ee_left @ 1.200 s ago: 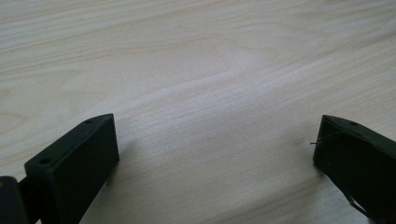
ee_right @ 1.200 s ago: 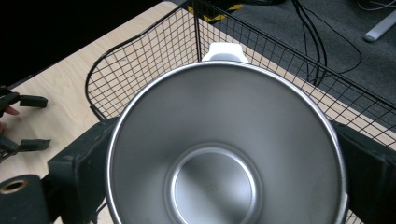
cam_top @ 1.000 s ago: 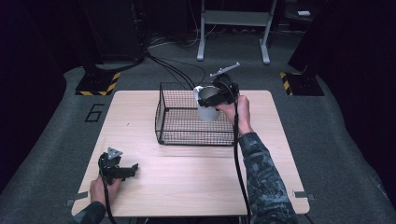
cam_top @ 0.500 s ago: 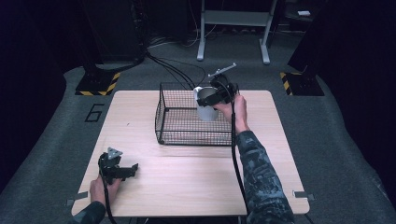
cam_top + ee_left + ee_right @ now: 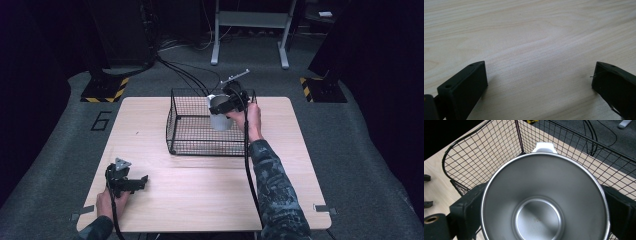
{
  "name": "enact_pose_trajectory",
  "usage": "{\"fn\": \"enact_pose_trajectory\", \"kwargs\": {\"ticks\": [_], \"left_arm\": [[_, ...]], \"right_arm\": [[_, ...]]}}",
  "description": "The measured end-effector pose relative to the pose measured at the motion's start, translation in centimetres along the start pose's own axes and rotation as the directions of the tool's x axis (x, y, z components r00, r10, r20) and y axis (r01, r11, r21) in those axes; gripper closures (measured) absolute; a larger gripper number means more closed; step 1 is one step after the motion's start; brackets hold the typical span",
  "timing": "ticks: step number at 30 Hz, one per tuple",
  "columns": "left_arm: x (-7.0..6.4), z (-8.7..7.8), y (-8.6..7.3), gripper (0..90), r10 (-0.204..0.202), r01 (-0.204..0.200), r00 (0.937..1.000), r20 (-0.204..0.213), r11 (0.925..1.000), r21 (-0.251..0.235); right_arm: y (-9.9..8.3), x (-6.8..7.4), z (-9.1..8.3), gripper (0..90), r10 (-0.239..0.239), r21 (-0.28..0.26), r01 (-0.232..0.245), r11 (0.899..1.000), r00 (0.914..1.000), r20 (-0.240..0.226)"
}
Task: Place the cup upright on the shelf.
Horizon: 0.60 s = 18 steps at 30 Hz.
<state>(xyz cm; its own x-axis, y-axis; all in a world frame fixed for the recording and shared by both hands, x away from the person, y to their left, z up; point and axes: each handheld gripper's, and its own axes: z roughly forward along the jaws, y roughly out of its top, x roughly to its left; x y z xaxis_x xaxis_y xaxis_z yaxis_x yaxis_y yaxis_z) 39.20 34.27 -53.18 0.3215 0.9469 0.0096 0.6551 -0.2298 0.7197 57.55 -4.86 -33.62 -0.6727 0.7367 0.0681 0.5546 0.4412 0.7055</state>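
A white cup with a steel inside (image 5: pixel 541 202) hangs over the black wire basket (image 5: pixel 192 127), held upright by my right gripper (image 5: pixel 220 107), whose jaws are shut on its sides. The cup (image 5: pixel 218 119) sits above the basket's right part in the high view, and its white handle tab (image 5: pixel 544 147) points away from the camera. My left gripper (image 5: pixel 137 181) rests low over the wooden table (image 5: pixel 200 195) at the near left, open, with bare wood between its fingers (image 5: pixel 464 87).
The basket's wire walls (image 5: pixel 486 150) surround the cup on the far and left sides. Cables (image 5: pixel 185 75) run across the grey floor behind the table. A metal stand (image 5: pixel 250 30) and yellow-black striped bases (image 5: pixel 105 90) sit farther back.
My right gripper has carried the cup slightly farther back and left over the basket. The left gripper has stayed put.
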Motion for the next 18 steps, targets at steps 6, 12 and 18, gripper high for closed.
{"fn": "enact_pose_trajectory", "kwargs": {"ticks": [6,12,18], "left_arm": [[0.0,0.0,0.0,0.0,-0.001,0.001,1.0,-0.001,1.0,-0.005],[0.0,0.0,0.0,0.0,0.0,0.0,1.0,0.0,1.0,0.0],[0.0,0.0,0.0,0.0,-0.001,0.001,1.0,-0.001,1.0,-0.004]], "right_arm": [[-0.1,-0.2,0.6,5.8,0.012,0.013,-0.012,1.0,0.9999,0.003],[-0.4,-0.4,1.4,5.8,0.025,0.025,-0.025,0.999,0.9997,0.008],[-0.7,-0.4,2.4,5.8,0.023,0.053,-0.024,0.998,0.9996,0.013]]}}
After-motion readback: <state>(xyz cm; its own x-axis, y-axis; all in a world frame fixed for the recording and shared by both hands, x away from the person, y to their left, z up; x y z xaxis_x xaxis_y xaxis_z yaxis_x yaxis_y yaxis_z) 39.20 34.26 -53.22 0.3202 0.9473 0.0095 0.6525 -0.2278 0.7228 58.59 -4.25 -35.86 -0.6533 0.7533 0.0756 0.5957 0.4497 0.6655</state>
